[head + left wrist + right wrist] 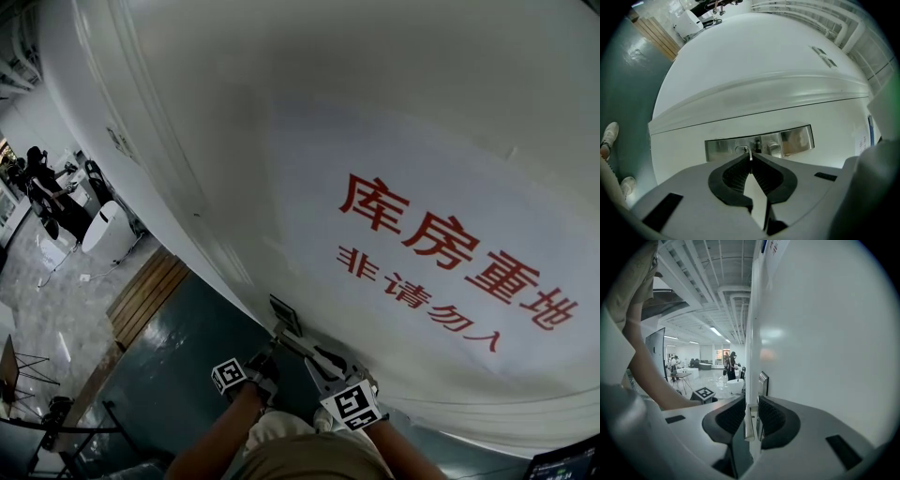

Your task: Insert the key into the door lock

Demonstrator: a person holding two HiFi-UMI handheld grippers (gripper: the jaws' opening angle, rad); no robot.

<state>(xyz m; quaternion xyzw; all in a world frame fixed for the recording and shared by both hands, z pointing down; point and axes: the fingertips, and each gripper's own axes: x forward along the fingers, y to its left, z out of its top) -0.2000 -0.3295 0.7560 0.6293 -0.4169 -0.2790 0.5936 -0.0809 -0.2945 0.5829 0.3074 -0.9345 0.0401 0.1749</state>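
A white door (394, 122) with red characters fills the head view. Low on it sits a steel lock plate (284, 315) with a silver lever handle (314, 354). My left gripper (266, 354) is shut on a thin metal key (750, 154). The key's tip lies right at the keyhole (740, 150) in the steel lock plate (787, 139); whether it has entered is unclear. In its own view the left gripper (750, 161) has its jaws pinched together on the key. My right gripper (325, 367) is beside it, and in its own view the right gripper (751, 416) is closed on the pale handle bar (748, 423), close to the lock plate (762, 383).
Dark green floor (178, 375) lies below the door, with a wooden strip (145, 295) and a white seat (105, 230) to the left. People stand far off (45, 192). My shoe (609, 136) shows at the left. A screen (567, 461) is at the lower right.
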